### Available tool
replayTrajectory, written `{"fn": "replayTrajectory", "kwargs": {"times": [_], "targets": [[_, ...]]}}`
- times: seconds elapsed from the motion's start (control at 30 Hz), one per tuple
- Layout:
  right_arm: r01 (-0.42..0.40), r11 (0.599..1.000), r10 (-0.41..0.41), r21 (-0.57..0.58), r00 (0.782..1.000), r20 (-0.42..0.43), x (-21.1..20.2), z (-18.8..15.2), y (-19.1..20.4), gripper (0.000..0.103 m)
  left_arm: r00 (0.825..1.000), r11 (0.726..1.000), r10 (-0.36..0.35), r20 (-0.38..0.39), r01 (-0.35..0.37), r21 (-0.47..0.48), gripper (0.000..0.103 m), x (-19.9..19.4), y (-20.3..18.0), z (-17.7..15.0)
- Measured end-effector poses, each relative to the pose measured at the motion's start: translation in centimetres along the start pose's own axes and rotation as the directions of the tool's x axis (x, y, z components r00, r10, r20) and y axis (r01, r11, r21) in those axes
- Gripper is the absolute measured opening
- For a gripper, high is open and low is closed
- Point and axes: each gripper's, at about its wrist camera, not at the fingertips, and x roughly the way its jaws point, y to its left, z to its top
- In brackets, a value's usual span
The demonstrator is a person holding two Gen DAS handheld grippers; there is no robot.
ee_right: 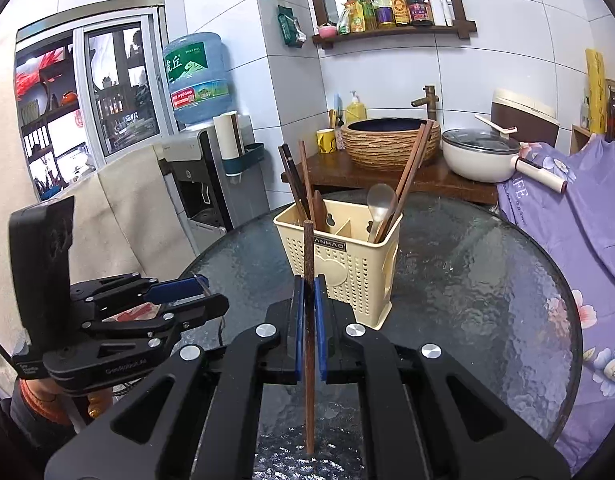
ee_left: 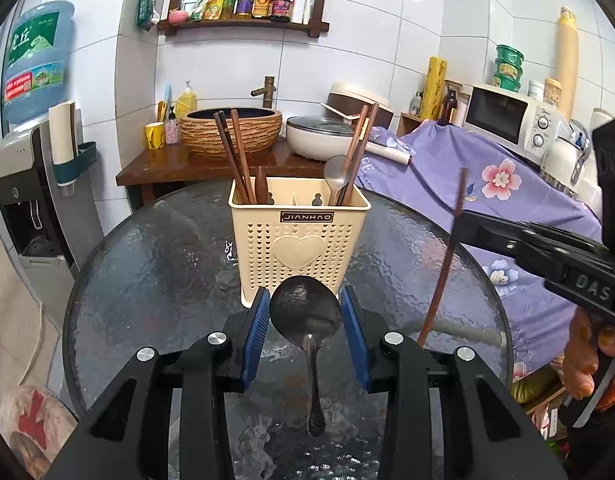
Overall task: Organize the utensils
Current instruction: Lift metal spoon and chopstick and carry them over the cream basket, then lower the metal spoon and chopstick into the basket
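Observation:
A cream perforated utensil holder (ee_left: 299,240) stands on the round glass table (ee_left: 155,264); it holds several brown chopsticks and a metal spoon. It also shows in the right wrist view (ee_right: 347,268). My left gripper (ee_left: 305,312) is shut on a dark metal spoon (ee_left: 307,316), bowl up, just in front of the holder. My right gripper (ee_right: 308,292) is shut on a brown wooden chopstick (ee_right: 308,320), held upright near the holder's front left corner. That chopstick (ee_left: 447,256) and the right gripper (ee_left: 467,226) show at the right of the left wrist view.
A wooden counter (ee_left: 155,164) behind the table carries a woven basin (ee_left: 231,128) and a white lidded pot (ee_left: 319,136). A purple floral cloth (ee_left: 507,184) covers things at the right, below a microwave (ee_left: 507,120). A water dispenser (ee_right: 203,184) stands at the left.

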Motion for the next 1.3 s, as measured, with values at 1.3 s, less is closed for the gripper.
{"fn": "replayTrajectory", "kwargs": {"times": [1.3], "targets": [[0.077, 0.997, -0.073, -0.023, 0.990, 0.120, 7.0, 13.6, -3.2, 0.006, 0.985, 0.992, 0.097, 0.140, -0.084, -0.092, 0.036, 8.9, 3.9, 12.0]]}}
